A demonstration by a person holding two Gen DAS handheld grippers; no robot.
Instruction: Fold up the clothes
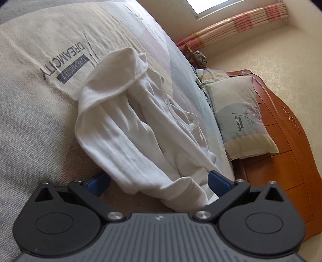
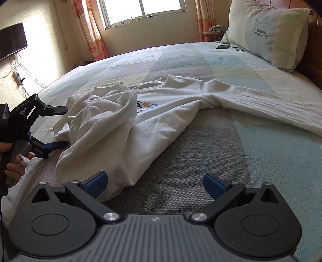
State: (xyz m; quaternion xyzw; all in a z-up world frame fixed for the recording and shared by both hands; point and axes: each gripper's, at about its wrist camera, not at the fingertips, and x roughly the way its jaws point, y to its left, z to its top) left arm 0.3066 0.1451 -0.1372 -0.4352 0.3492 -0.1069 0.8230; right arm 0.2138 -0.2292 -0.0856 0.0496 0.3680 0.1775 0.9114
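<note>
One white shirt crumpled crosswise, neck toward window; both hand-held grippers wide open, empty.

Lit by daylight from a window, blown out to near white in both views. Bright, warm glare on the wall beside the curtain, with the television reading as a dark slab. Soft, diffuse light across the bedspread; faint shadows only, deepest in the folds of the white sweatshirt and under its hem. Heavy fisheye bending toward the edges, black vignette in the corners. Sharp at centre, slightly soft on the pillow and headboard.
</note>
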